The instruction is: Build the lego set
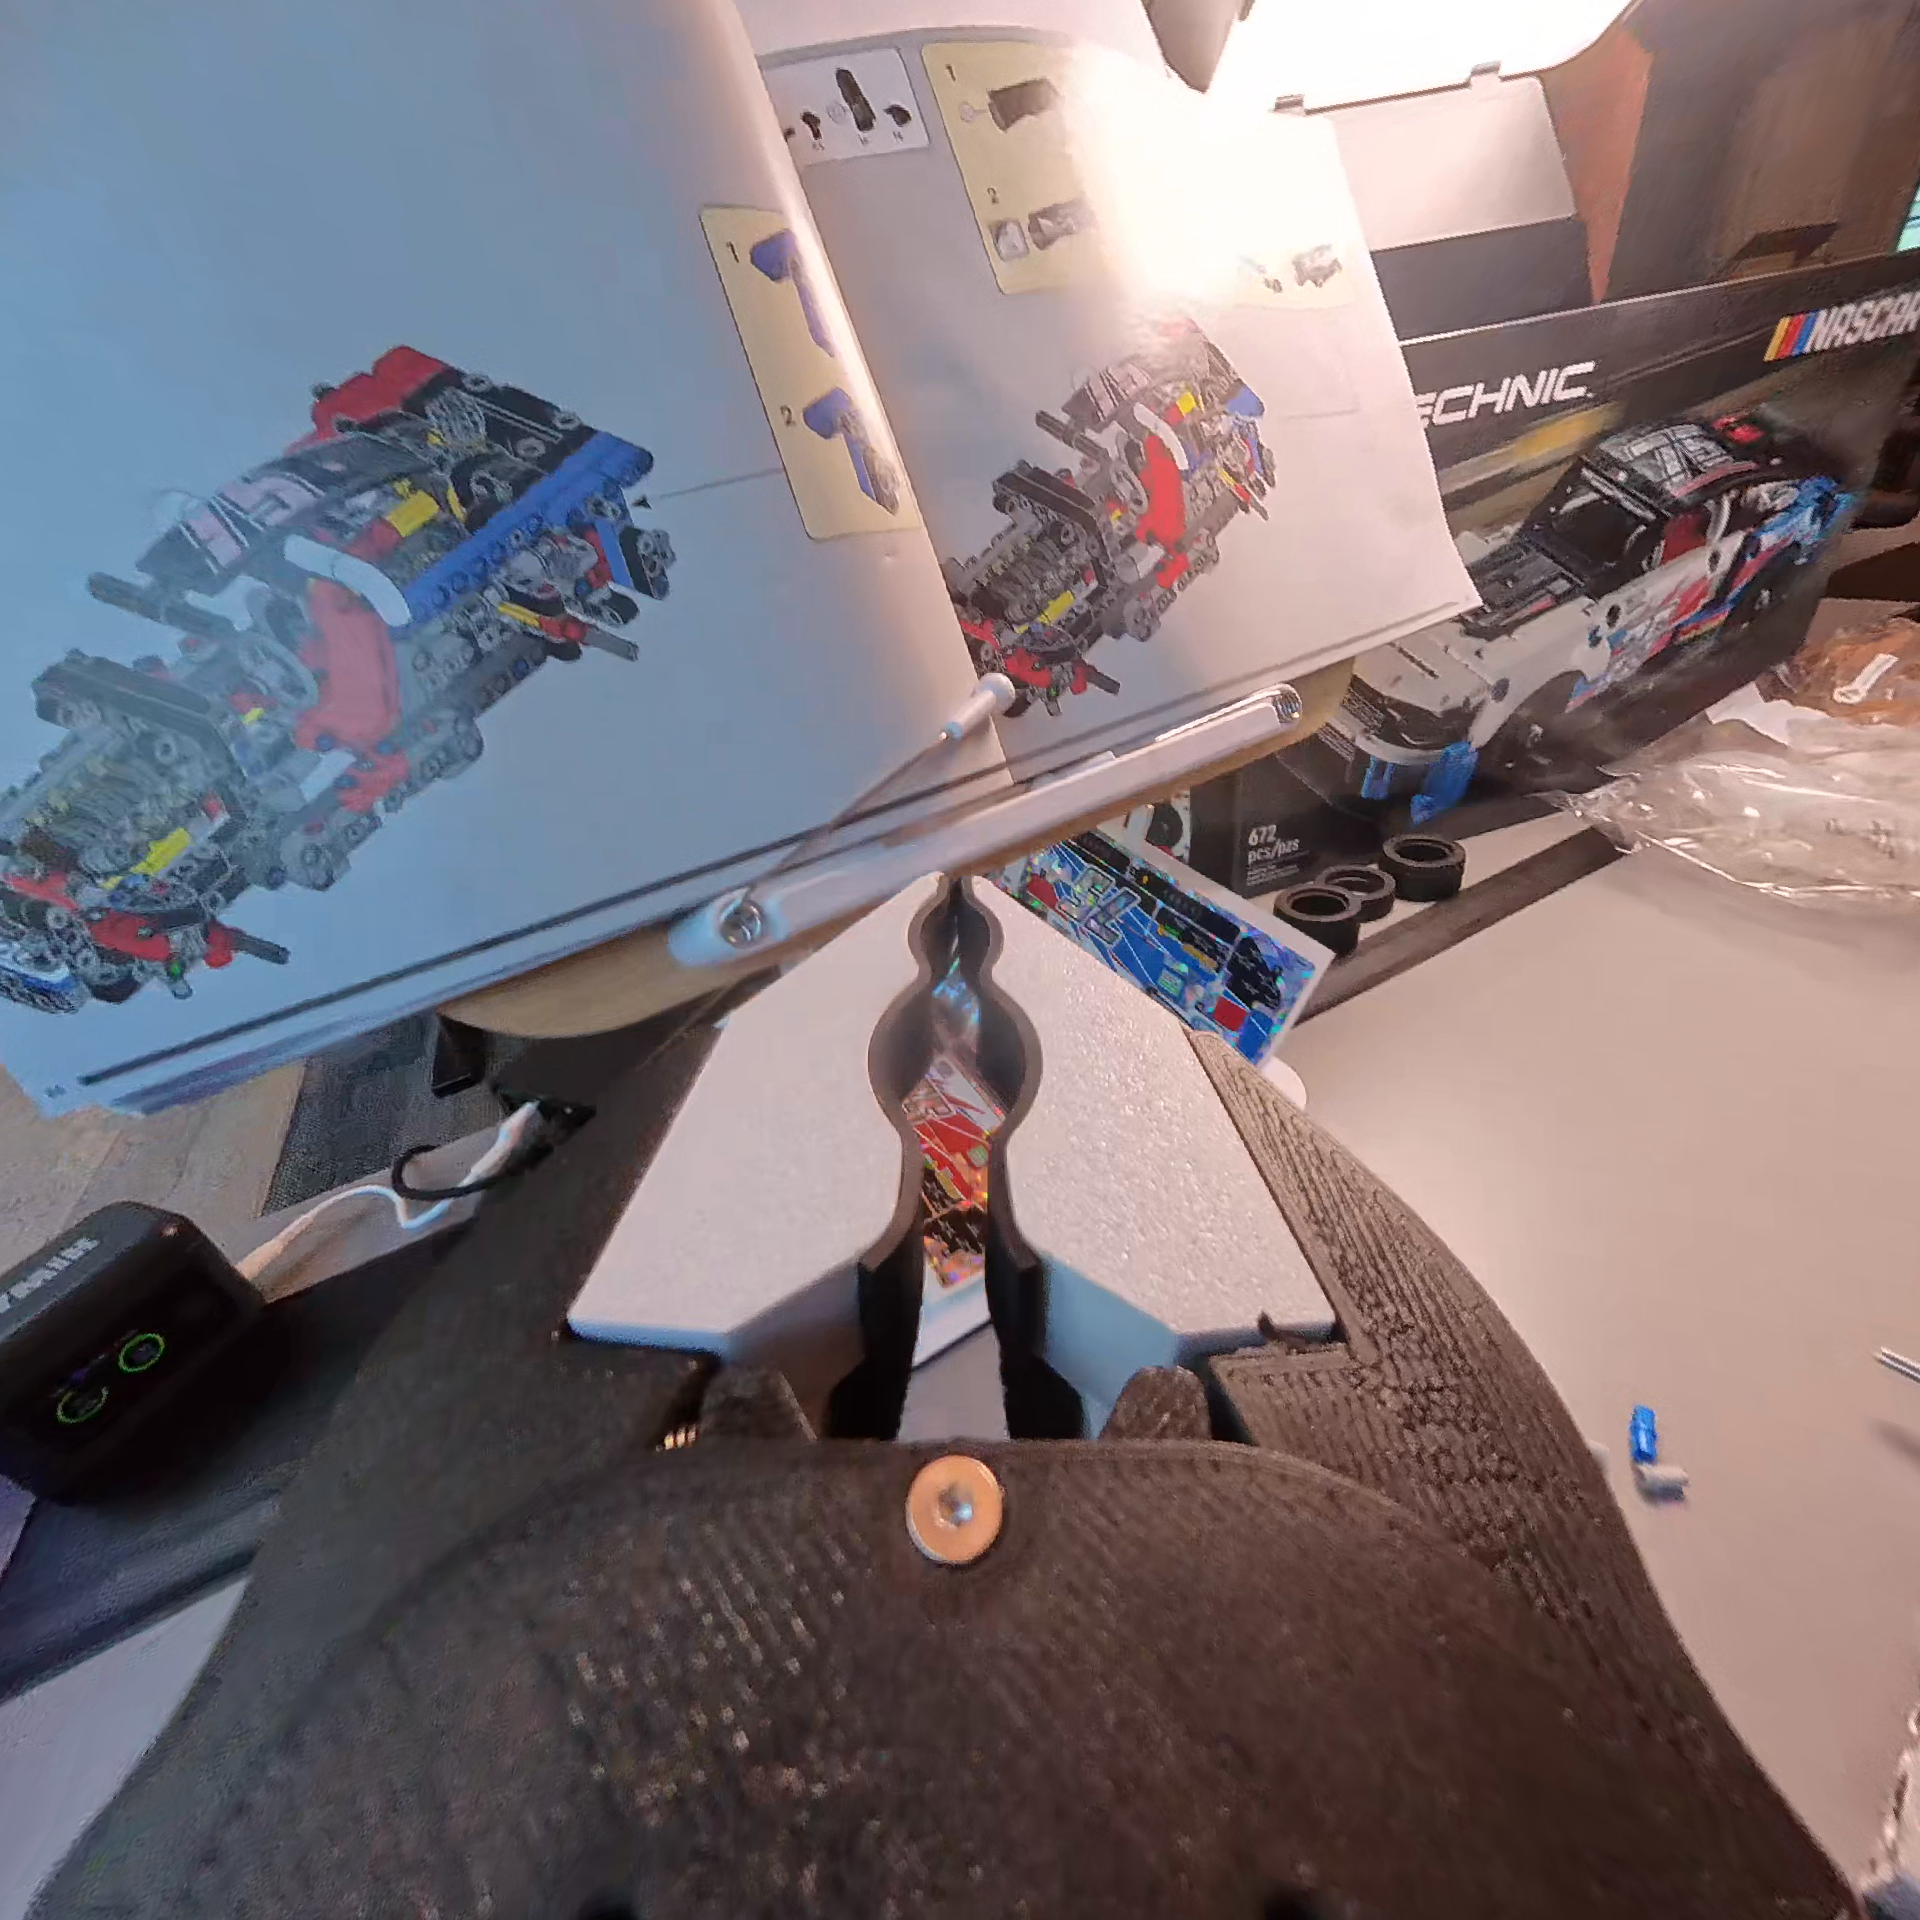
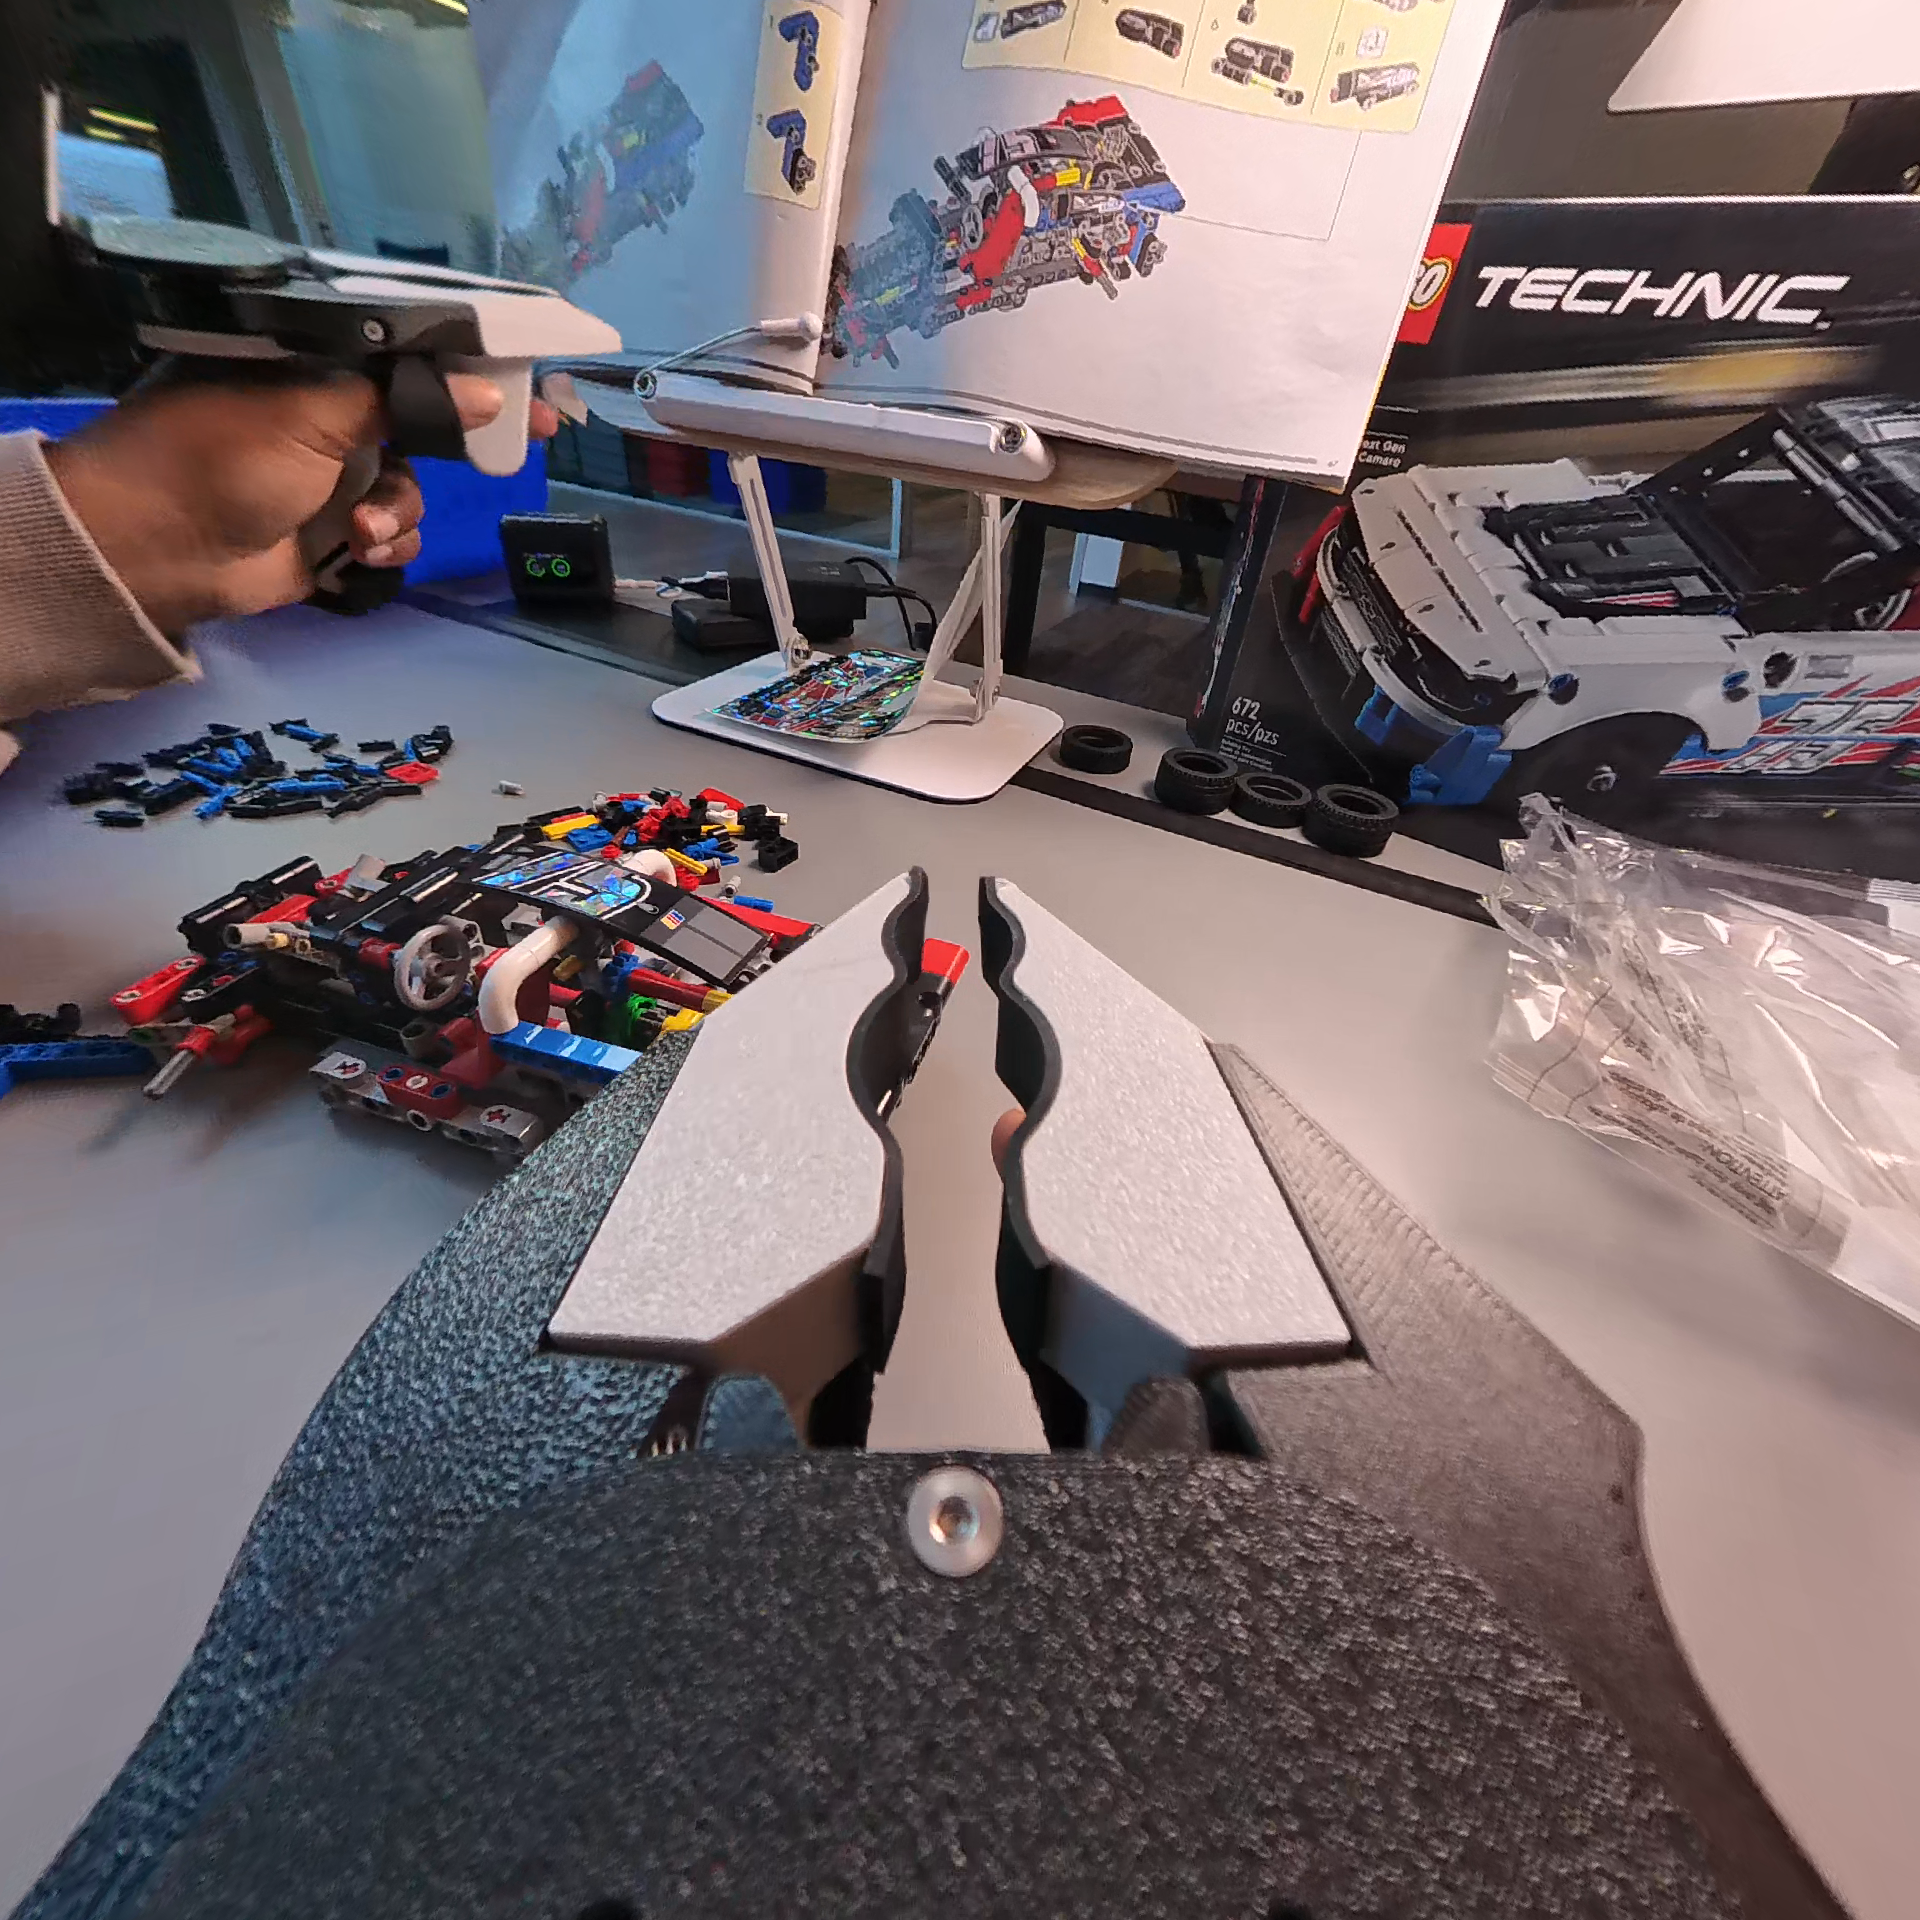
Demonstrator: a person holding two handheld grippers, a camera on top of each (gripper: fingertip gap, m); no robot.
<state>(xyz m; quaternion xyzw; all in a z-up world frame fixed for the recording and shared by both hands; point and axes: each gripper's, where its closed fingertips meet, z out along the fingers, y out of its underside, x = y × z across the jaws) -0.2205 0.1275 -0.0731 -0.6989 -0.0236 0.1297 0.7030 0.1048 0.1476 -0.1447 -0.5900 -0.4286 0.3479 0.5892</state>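
Pale grey worktable (image 2: 1195,1039) under warm light, backed by the set's big black printed carton (image 2: 1662,499). Propped upright on a white wire-legged book stand (image 2: 862,727): the open instruction booklet of glossy white pages (image 1: 520,468), raised to stay readable while both hands work. Beneath the stand, a holographic sticker sheet (image 2: 821,694); beside the carton, four small black rubber tyres (image 2: 1262,795), parked clear of the build.

Left gripper (image 1: 951,914) lifted close to the booklet's lower edge, fingers pressed together; possibly nipping a page corner, though too hidden to say. Likely turning or steadying a page.

Right gripper (image 2: 951,894) low over the table, jaws slightly parted, nothing clamped. Half-built black, red and blue chassis (image 2: 447,966) just left of its fingertips, one red end showing through the gap. Loose coloured pieces (image 2: 675,821) heaped behind, crumpled clear plastic bags (image 2: 1714,1049) off to the right.
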